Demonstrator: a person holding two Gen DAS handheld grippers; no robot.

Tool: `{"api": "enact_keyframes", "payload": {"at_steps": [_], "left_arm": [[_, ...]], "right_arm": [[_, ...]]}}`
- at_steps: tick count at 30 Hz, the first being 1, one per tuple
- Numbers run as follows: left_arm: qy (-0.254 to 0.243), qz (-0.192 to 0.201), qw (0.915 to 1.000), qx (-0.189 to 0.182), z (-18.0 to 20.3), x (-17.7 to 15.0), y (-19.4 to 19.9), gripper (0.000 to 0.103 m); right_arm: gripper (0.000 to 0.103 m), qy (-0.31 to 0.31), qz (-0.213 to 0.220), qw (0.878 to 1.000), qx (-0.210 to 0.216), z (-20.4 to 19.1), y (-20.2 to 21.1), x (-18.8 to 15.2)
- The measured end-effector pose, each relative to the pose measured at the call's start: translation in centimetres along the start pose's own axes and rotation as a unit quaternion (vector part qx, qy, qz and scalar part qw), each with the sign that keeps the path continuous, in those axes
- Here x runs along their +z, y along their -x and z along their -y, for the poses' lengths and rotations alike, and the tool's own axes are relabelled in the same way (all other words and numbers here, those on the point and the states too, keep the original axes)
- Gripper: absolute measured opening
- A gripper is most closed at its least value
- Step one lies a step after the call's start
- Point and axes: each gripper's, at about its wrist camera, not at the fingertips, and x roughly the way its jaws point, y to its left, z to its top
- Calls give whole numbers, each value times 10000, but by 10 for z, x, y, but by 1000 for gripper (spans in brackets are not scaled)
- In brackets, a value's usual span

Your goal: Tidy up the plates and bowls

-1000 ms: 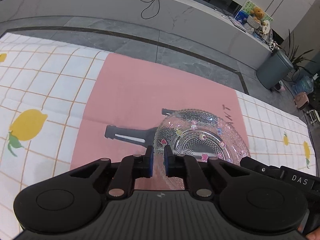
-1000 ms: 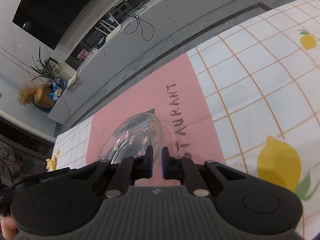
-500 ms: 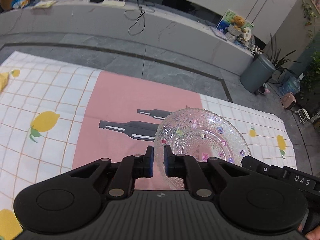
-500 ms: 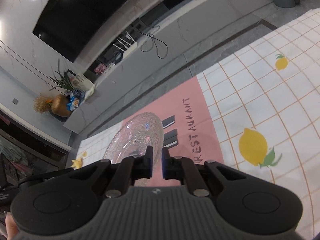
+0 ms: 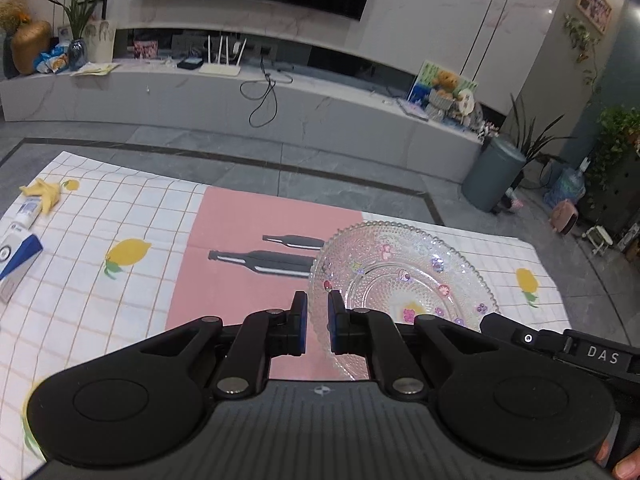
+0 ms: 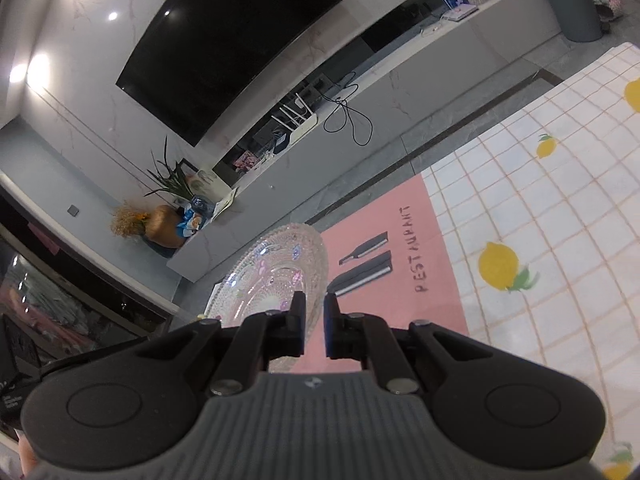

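A clear beaded glass plate [image 5: 400, 276] with small coloured flower dots hangs in the air above the cloth, held from two sides. My left gripper [image 5: 318, 312] is shut on its left rim, which runs between the pads. In the right wrist view the same plate [image 6: 276, 272] is tilted, and my right gripper [image 6: 315, 312] is shut on its opposite rim. The right gripper's black body also shows past the plate's right edge in the left wrist view. No bowl is in sight.
Below lies a checked lemon-print cloth [image 5: 120, 280] with a pink panel [image 5: 248, 232] on a grey tiled floor. A banana peel [image 5: 42, 192], a tube and a box [image 5: 16, 260] lie at its left end. A low bench [image 5: 280, 104] and a grey bin [image 5: 492, 172] stand beyond.
Both grippers have risen with the plate held between them. The cloth now looks farther below, and the bench and dark screen on the wall have come into view.
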Motion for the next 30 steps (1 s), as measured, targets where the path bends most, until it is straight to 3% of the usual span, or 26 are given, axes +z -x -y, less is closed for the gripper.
{"api": "enact_keyframes", "payload": {"at_steps": [7,14,19,24,30], "left_arm": [[81,184,9997,-120,16,-60,24,11],[298,247,9985,-399,23,-122,27,11],[306,321,9979,-469,26,-148,19,11],[504,128,9973,-521,21,-168,5,11],[545,-68,9974,-456,17,-182,-10,11]], "right_arm": [[7,274,219,9994,-14,14,53,-42],[7,-175,338,9991,-190,56,84,-88],[7,-578,437,9969,-304,80,92,-114],[7,-687,590,9953,-335,88,97,-129],[7,-695,446,9950,-560,103,88,-142]]}}
